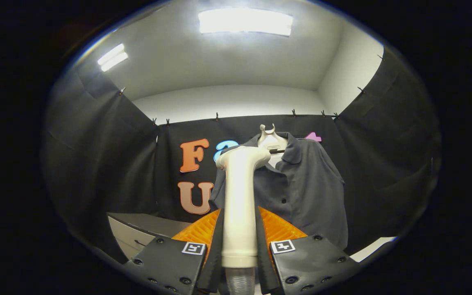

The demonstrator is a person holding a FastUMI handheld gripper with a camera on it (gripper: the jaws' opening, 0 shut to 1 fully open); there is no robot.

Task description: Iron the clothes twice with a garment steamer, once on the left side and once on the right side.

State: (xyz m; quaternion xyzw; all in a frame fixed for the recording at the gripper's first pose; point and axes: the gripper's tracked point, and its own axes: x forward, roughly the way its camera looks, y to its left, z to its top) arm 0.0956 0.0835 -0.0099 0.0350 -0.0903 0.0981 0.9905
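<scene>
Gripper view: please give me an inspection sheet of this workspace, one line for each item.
Surface: pale ledge low beside the claw.
Job's things: white garment steamer upright between the fingers, head toward the shirt; dark shirt on a hanger beyond it.
Clutter: nothing seen.
Grippers: claw shut on the steamer's handle.
Cables: ribbed hose below the handle.
Surroundings: clipped black cloth wall, ceiling lights.

you're looking into a booth draped in black cloth point(109, 164) on three sides, pinned along its top edge with small clips point(216, 116). above it rise plain white walls point(228, 102) and a white ceiling point(219, 57), with two bright light panels point(245, 21) glowing. low down beside the cloth sits a pale table surface point(127, 235).
</scene>
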